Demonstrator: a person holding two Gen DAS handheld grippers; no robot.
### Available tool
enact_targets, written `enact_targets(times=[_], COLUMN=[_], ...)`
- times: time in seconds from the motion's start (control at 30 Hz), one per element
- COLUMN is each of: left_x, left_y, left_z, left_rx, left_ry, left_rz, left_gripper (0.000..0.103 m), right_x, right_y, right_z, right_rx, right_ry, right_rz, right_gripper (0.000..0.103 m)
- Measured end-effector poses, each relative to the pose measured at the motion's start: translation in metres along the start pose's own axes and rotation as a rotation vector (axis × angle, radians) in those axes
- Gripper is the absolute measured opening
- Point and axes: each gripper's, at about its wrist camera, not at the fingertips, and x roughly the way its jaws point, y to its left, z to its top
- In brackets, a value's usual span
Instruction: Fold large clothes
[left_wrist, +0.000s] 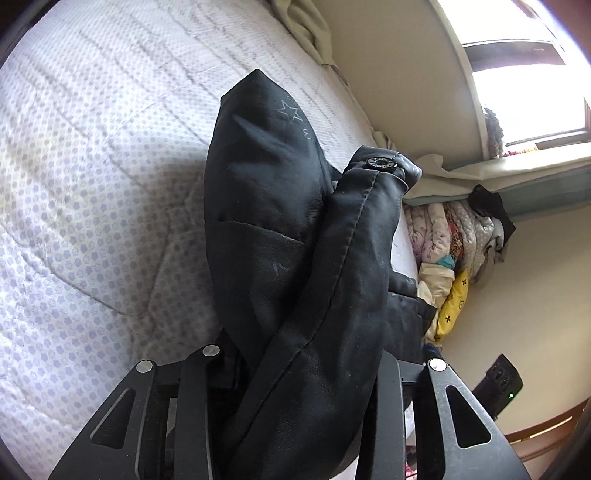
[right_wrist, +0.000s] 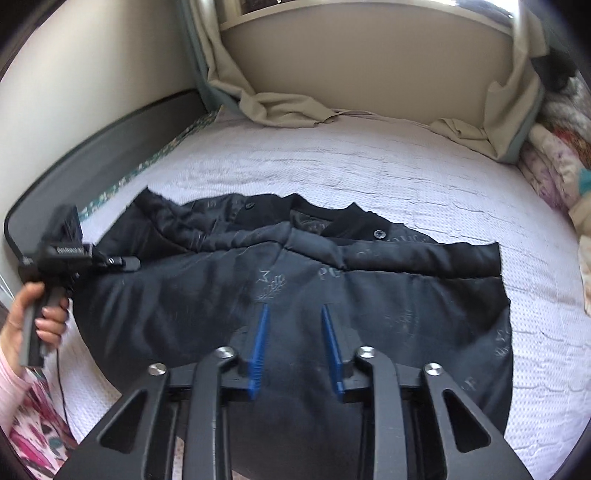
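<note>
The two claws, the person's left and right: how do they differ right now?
The left claw grips a fold of the black jacket at its edge; the right claw holds nothing. The left is shut on cloth, while the right's blue pads stand apart, open above the jacket's middle. Both are black, hand-held tools over the same bed.

Daylight floods from the blown-out white window (left_wrist: 528, 85), the black padded jacket (right_wrist: 295, 295) swallows detail, fisheye bends every edge into dark corners, and the blurred black handheld left gripper (right_wrist: 125, 263) smears.
</note>
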Motion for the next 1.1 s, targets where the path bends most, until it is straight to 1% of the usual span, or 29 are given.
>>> enact_targets(times=[0.1,0.2,0.33,0.43,0.53,0.67,0.77,0.87,1.0,1.1], left_x=[-0.008,-0.014,-0.023,-0.028,-0.032,-0.031,-0.029,-0.024,-0.012,0.002], left_y=[-0.004,-0.006,-0.013,-0.027,-0.044,-0.060,-0.079,-0.104,-0.148,-0.176], left_z=[-0.001,-0.002,-0.004,-0.007,-0.010,-0.012,-0.013,-0.015,-0.022,-0.029], left_rx=[0.007,0.014,0.023,0.038,0.067,0.079,0.098,0.128,0.195,0.239], left_ry=[-0.006,-0.010,-0.018,-0.025,-0.027,-0.016,-0.005,0.009,0.043,0.075], left_rz=[-0.026,-0.050,-0.083,-0.115,-0.133,-0.141,-0.138,-0.124,-0.081,-0.059], left_gripper=[0.038,0.037,0.037,0.036,0.036,0.036,0.035,0.035,0.035,0.035], right_x=[0.006,0.010,0.026,0.042,0.058,0.069,0.076,0.082,0.089,0.091], right_y=[0.003,-0.001,-0.011,-0.014,-0.013,-0.010,-0.011,-0.018,-0.026,-0.026], right_z=[0.000,-0.002,-0.006,-0.011,-0.015,-0.019,-0.021,-0.021,-0.021,-0.023], right_rx=[-0.022,-0.005,0.060,0.089,0.076,0.042,0.033,0.055,0.095,0.096], right_ry=[0.003,0.019,0.073,0.113,0.138,0.138,0.138,0.142,0.147,0.144], right_rz=[-0.021,-0.023,0.031,0.049,0.039,0.006,-0.005,0.009,0.026,0.017], right_gripper=[0.023,0.023,0.023,0.023,0.023,0.018,0.016,0.014,0.009,0.007])
